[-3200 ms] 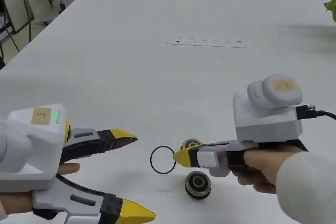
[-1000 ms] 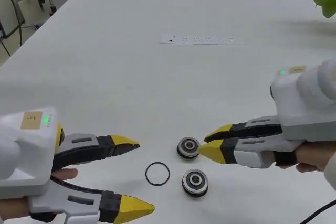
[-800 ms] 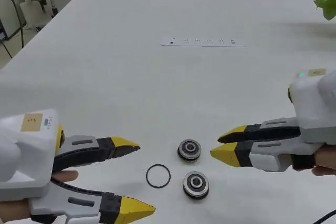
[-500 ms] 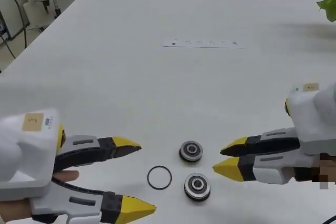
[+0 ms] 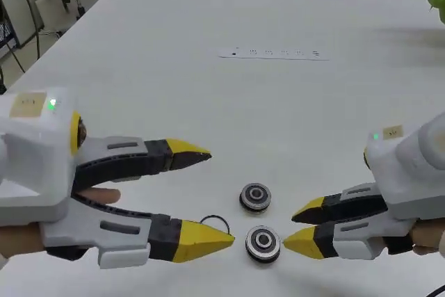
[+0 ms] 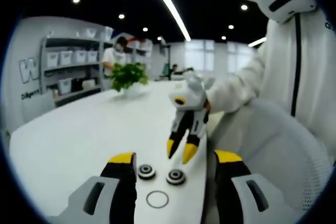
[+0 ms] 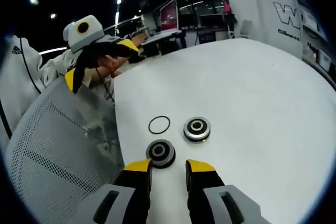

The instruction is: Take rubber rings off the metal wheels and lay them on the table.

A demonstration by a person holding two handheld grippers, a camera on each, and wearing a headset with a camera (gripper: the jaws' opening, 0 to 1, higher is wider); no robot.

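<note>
Our right gripper [image 5: 290, 226] has its jaws a little apart and holds nothing, with the tips just beside the nearer metal wheel [image 5: 263, 241]. Our left gripper [image 5: 219, 196] is spread wide and empty. Its lower jaw partly covers the loose rubber ring [image 5: 215, 222], which lies flat on the white table [image 5: 208, 88]. The second wheel [image 5: 255, 197] sits just beyond the first, apart from it. In the right gripper view the ring touches neither wheel. Both wheels have dark rims, perhaps rubber still on them; we cannot be sure.
</note>
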